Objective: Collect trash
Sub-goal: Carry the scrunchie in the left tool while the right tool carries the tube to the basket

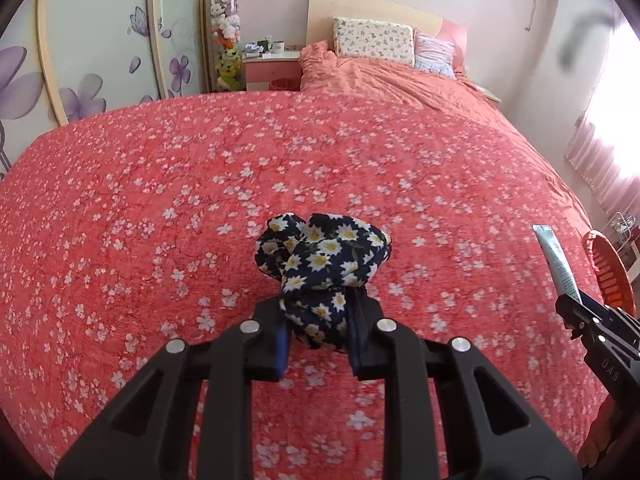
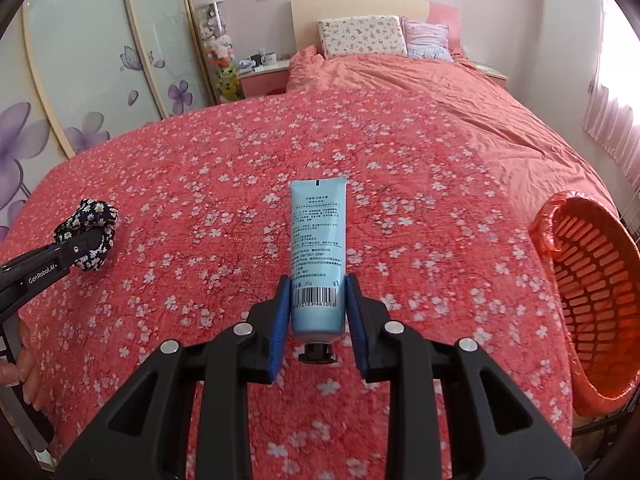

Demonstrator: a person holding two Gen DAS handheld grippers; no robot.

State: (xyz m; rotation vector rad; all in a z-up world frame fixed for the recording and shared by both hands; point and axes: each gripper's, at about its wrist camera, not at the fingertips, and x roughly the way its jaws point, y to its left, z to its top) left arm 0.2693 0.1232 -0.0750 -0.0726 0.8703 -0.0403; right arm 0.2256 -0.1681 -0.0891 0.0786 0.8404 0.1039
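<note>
My left gripper [image 1: 320, 312] is shut on a dark blue scrunchie with white daisies [image 1: 324, 252] and holds it above the red flowered bedspread [image 1: 160, 200]. It also shows at the left of the right wrist view [image 2: 90, 236]. My right gripper [image 2: 318, 300] is shut on a light blue cream tube [image 2: 317, 240], cap toward the camera, crimped end pointing away. The tube [image 1: 558, 264] and right gripper [image 1: 580, 308] show at the right edge of the left wrist view. An orange slatted basket lined with an orange bag [image 2: 592, 280] stands by the bed's right edge, right of the tube.
Pillows [image 1: 374, 40] and a rumpled orange duvet [image 2: 460, 92] lie at the bed's far end. A pink nightstand [image 1: 272, 66] with cups stands at the far left by the wardrobe [image 1: 92, 52]. A curtained window [image 2: 616, 120] is on the right.
</note>
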